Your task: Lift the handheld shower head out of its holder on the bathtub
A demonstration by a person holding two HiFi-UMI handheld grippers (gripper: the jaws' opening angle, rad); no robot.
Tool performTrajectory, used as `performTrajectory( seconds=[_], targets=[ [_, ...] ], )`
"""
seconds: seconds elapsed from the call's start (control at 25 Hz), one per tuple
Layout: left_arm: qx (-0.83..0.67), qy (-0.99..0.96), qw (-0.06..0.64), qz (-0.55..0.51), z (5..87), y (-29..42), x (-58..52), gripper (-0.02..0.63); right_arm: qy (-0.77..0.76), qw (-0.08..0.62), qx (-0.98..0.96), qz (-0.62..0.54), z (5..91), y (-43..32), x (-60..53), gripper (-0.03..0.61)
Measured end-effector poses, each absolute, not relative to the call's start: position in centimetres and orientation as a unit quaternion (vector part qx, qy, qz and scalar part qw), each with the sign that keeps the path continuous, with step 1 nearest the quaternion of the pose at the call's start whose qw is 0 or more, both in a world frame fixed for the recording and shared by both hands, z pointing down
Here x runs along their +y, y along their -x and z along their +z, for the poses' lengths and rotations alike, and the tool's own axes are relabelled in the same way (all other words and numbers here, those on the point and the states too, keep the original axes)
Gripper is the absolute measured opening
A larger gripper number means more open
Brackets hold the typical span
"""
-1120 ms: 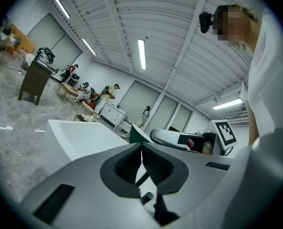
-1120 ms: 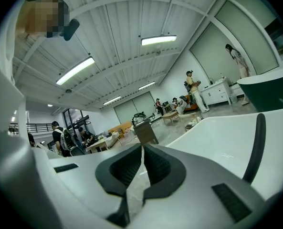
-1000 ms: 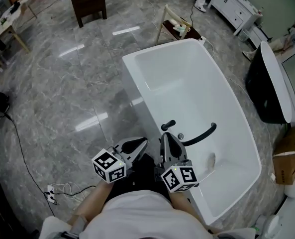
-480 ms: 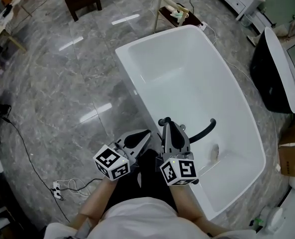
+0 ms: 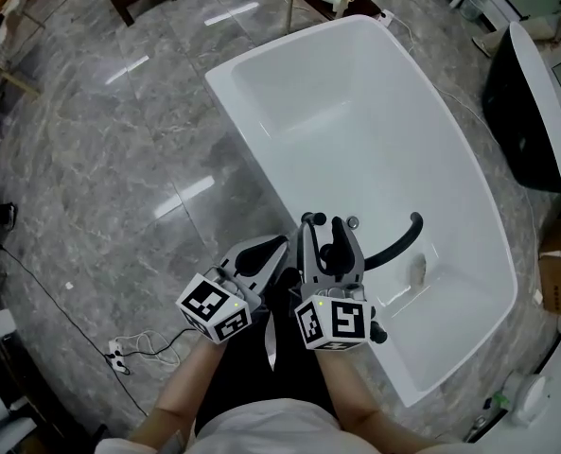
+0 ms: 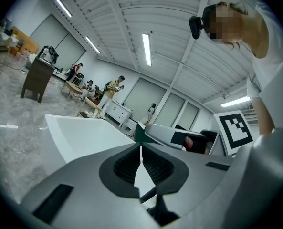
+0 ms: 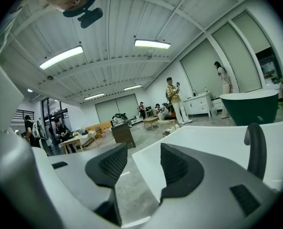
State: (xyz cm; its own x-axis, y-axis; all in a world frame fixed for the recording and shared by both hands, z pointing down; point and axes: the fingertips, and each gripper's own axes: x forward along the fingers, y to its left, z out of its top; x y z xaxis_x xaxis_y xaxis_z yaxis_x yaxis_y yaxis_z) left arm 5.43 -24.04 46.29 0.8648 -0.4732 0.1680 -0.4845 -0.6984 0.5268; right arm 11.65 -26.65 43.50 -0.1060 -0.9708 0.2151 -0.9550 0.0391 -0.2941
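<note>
i see a plain white bathtub (image 5: 356,121) on a grey marbled floor (image 5: 119,159). the curved fitting (image 5: 400,241) at its rim is black. my left gripper (image 5: 280,244) and right gripper (image 5: 325,223) are grey with ribbed black pads (image 7: 110,163). their marker cubes (image 5: 211,307) are white with black squares. a second tub (image 5: 531,112) is dark outside and white-rimmed.

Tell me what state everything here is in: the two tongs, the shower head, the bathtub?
Left tongs: shut, empty.
Right tongs: open, just spread apart, nothing gripped.
Shower head: seated on the tub rim, not lifted, not gripped.
Black spout: arching over the tub's inside, untouched.
Bathtub: standing on the floor, no water visible.
</note>
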Motion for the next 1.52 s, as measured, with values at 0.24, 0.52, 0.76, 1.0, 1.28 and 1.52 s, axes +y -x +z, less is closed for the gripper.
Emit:
performTrajectory(
  seconds=[0.24, 0.52, 0.76, 1.0, 1.28, 1.52],
  targets=[
    [-0.265, -0.918, 0.296, 0.004, 48.3, -5.2, -24.9, 0.012, 0.711, 0.005, 0.687, -0.150, 45.1, -13.1, -27.1, 0.216],
    [-0.270, -0.911, 0.312, 0.012, 51.5, -5.2, -25.1, 0.012, 0.719, -0.031, 0.674, -0.166, 49.4, -13.3, -27.3, 0.216],
    [-0.265, -0.908, 0.324, 0.032, 55.1, -5.4, -24.4, 0.012, 0.723, -0.040, 0.665, -0.186, 52.8, -13.6, -27.2, 0.216],
    [-0.275, -0.897, 0.343, 0.048, 58.6, -5.1, -24.4, 0.012, 0.724, -0.051, 0.660, -0.195, 55.7, -14.0, -27.6, 0.216],
    [-0.272, -0.894, 0.353, 0.051, 61.8, -5.4, -25.1, 0.012, 0.718, -0.060, 0.658, -0.218, 59.7, -14.3, -27.7, 0.216],
    [-0.275, -0.888, 0.364, 0.057, 64.4, -5.3, -25.3, 0.012, 0.708, -0.068, 0.667, -0.222, 62.7, -14.0, -28.5, 0.216]
  ],
)
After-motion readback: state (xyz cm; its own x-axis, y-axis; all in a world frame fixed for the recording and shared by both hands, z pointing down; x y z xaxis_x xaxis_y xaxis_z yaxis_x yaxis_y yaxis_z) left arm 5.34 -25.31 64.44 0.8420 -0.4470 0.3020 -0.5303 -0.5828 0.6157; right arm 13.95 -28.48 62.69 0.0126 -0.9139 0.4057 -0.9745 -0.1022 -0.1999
